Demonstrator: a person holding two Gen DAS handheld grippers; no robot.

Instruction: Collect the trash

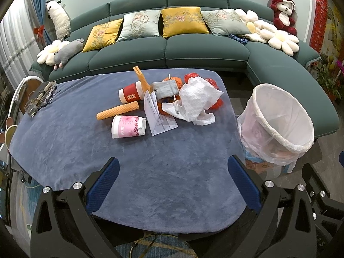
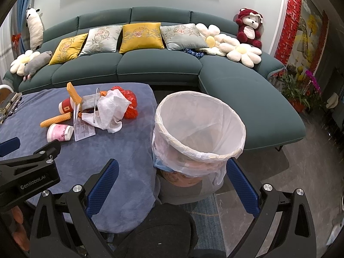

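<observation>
Table [image 1: 64, 150]: covered with a blue-grey cloth, sofa [image 1: 193, 49] beyond its far edge.

Trash, all in one heap on the far middle of the table:
- Red paper cup [image 1: 131, 93], on its side, far left of the heap.
- Pink flowered paper cup [image 1: 128, 126], on its side, nearest item, just beside a folded white leaflet [image 1: 160, 116].
- Orange ribbed roll [image 1: 117, 111], lying flat between the two cups.
- Second orange piece [image 1: 140, 79], tilted upward behind the red cup.
- Grey pouch [image 1: 165, 89], at the centre of the heap, partly resting on orange netting [image 1: 172, 79].
- White paper towel [image 1: 197, 101], crumpled, at the right of the heap, overlapping a red plastic bag [image 1: 211, 83].

Bin [image 2: 200, 129]: lined with a white bag, standing just beside the table's right edge, well apart from the heap. Nothing can be seen lying inside the liner.

Left gripper [image 1: 173, 185]: fingers apart, holding nothing, above the near bare part of the cloth, well short of the heap.

Right gripper [image 2: 172, 185]: fingers apart, holding nothing, at the table's near right corner, its right finger [image 2: 241, 187] partly behind the bin's near side.

Far left of table: a small clutter of items [image 1: 40, 101], too blurred to identify.
</observation>
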